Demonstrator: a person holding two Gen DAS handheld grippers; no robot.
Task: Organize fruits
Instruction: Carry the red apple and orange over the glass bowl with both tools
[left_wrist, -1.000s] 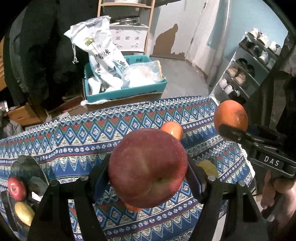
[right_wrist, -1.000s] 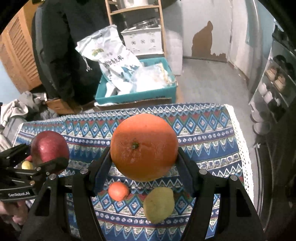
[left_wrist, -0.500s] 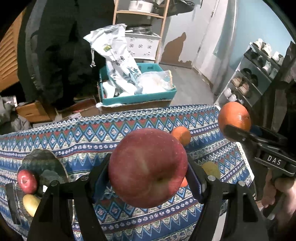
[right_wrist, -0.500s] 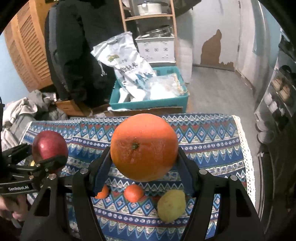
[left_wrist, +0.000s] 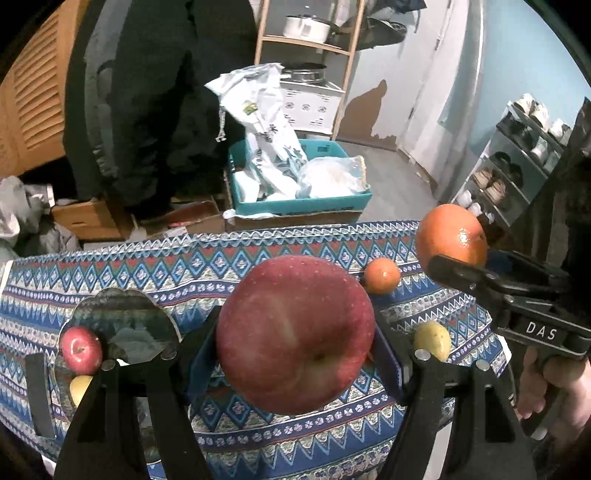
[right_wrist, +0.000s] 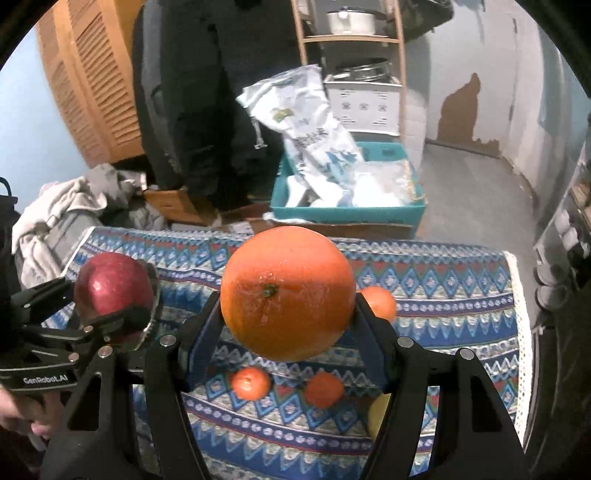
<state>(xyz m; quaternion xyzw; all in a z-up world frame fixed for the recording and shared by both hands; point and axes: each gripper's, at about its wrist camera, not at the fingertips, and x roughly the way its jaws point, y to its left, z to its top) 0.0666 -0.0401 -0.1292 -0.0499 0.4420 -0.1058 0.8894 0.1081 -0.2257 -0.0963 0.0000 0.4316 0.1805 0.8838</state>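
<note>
My left gripper (left_wrist: 295, 343) is clamped on a big red apple (left_wrist: 295, 339), one finger pressed to each side, held up above the table (left_wrist: 229, 258). My right gripper (right_wrist: 286, 295) is clamped the same way on a large orange (right_wrist: 286, 293), also raised above the cloth.

The dark plate (left_wrist: 125, 325) sits at my left on the table, with a small red apple (left_wrist: 80, 349) and a yellow fruit (left_wrist: 79, 387) already on it. I judge the step in hand to be carrying the big apple over to that plate. To do it well I should swing left and come down on the bare dark part beside the small apple, lower until the big apple rests on the plate, and only then let the fingers part, so it neither drops nor rolls off the rim. The orange should wait high and to the right so the two tools do not cross.

Loose on the cloth lie a small orange (left_wrist: 382, 275) toward the far edge, a yellowish fruit (left_wrist: 432, 339) near the right edge, and, in the right view, two more small oranges (right_wrist: 251, 383) (right_wrist: 324, 389) under my right gripper. They are well apart from the plate and should not hinder the apple. The two fruits already on the plate narrow the landing room. Beyond the table stand a teal crate (left_wrist: 299, 206) of bags and a person in dark clothes (left_wrist: 159, 92), out of my path.
</note>
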